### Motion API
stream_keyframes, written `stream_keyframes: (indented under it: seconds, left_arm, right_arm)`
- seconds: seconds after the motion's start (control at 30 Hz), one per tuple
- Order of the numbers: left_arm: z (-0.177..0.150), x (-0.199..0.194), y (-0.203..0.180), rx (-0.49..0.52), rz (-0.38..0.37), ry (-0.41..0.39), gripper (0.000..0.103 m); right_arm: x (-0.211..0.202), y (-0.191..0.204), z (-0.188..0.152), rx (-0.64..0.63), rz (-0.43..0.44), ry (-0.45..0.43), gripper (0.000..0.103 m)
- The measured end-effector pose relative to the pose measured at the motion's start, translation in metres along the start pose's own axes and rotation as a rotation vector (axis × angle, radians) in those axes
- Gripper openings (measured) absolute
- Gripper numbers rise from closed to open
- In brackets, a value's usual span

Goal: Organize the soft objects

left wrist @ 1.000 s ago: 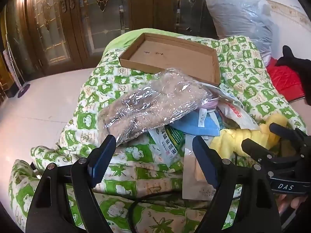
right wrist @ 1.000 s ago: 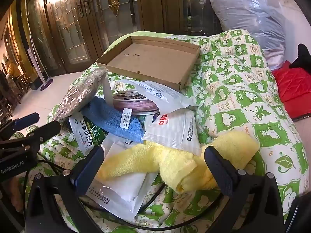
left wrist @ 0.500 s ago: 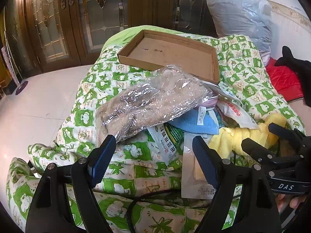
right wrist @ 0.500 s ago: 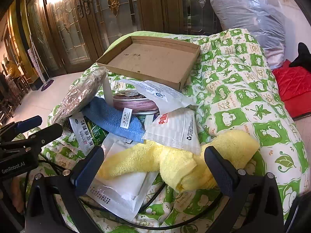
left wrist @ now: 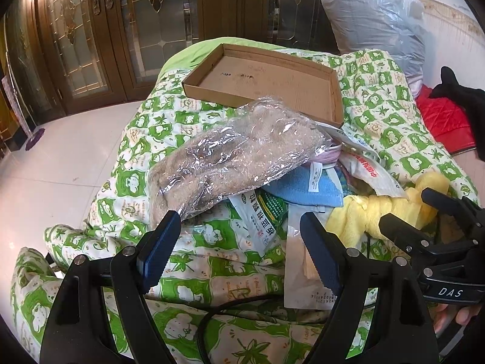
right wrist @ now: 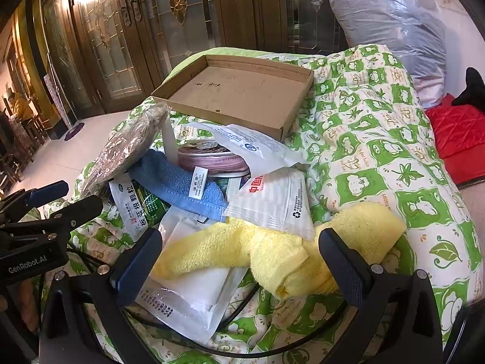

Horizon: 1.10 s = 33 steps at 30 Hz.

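A pile of soft things lies on a green-and-white quilt [left wrist: 379,115]. A beige towel in a clear plastic bag [left wrist: 230,157] tops the pile's left side. Under it are a blue cloth [right wrist: 182,185], a pink roll [right wrist: 209,159] and white packets [right wrist: 272,203]. A yellow towel [right wrist: 272,251] lies nearest, in front of my right gripper [right wrist: 239,261], which stands open just short of it. My left gripper [left wrist: 239,242] is open too, holding nothing, just below the bagged towel. An empty shallow cardboard box [left wrist: 272,82] sits behind the pile.
A big grey plastic sack [right wrist: 391,18] leans at the back right. A red quilted item [right wrist: 457,133] and a black cloth [left wrist: 463,103] lie at the right. Wooden glass doors [left wrist: 91,36] stand behind; pale tiled floor [left wrist: 60,163] lies left. A black cable [right wrist: 272,339] loops over the quilt.
The left gripper has drifted slightly, so the pile sits a little higher and nearer in its view. The right gripper has barely moved. Both stay open.
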State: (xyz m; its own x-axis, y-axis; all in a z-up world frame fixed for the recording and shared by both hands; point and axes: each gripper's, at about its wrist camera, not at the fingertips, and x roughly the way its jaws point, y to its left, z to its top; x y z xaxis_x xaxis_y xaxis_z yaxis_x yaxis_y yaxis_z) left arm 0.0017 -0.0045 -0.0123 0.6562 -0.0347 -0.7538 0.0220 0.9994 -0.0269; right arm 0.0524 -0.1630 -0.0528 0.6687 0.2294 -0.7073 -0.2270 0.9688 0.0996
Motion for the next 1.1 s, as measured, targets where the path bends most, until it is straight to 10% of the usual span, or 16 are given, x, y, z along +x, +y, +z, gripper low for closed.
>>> stream_keyframes:
  seconds: [1.1]
  left_arm:
    - [0.0022,0.0028,0.002,0.008,-0.033,0.029,0.082]
  right_arm:
    - [-0.0006,-0.0001,-0.001,0.004,0.005,0.007,0.103]
